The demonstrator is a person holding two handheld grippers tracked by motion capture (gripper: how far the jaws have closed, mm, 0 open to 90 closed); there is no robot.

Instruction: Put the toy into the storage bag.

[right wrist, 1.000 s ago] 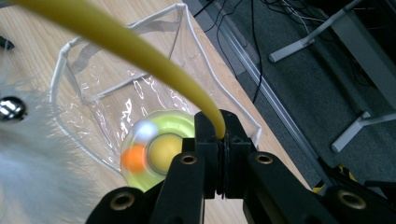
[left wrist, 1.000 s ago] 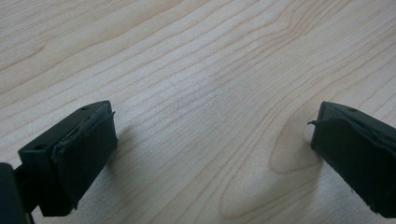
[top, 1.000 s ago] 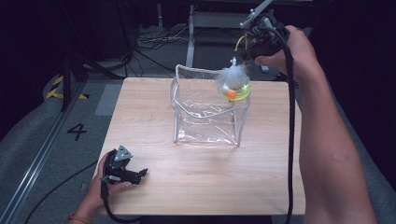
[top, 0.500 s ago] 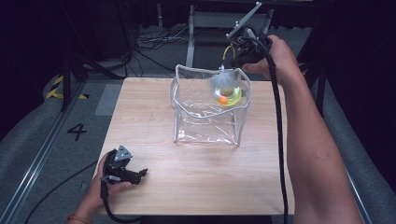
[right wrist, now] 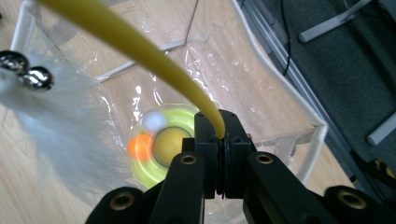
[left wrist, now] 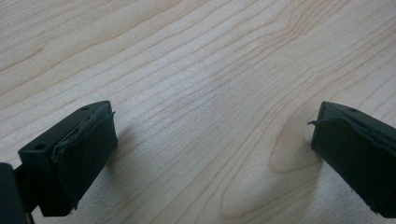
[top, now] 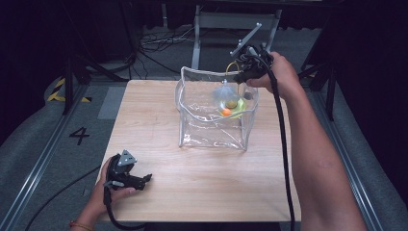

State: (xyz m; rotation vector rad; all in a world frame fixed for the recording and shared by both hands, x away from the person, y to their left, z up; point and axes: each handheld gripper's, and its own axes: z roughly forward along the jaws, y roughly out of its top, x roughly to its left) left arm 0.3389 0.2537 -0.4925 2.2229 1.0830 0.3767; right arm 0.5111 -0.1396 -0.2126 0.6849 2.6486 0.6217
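A clear plastic bag [top: 204, 137] with a white rim stands open at the back middle of the wooden table [top: 159, 120]. My right gripper [top: 239, 77] hovers over its far right corner, shut on the yellow stem [right wrist: 140, 46] of a cat toy. The toy's yellow-green disc [top: 232, 107], carrying an orange and a white ball, hangs inside the bag. In the right gripper view, a white feather [right wrist: 56, 126] with two silver bells [right wrist: 28, 72] sits beside the disc [right wrist: 163, 144]. My left gripper [top: 144, 179] rests on the table's front left, its jaws [left wrist: 212, 154] open over bare wood.
The table is ringed by grey floor mats, a metal stand [top: 231, 21] and cables [top: 154, 41] behind it. A floor mark "4" [top: 79, 135] lies left of the table. The right gripper's cable [top: 284, 144] trails along the forearm.
The right hand has come down and leftward, lowering the toy from above the bag's rim to inside the bag. The left hand has stayed put.
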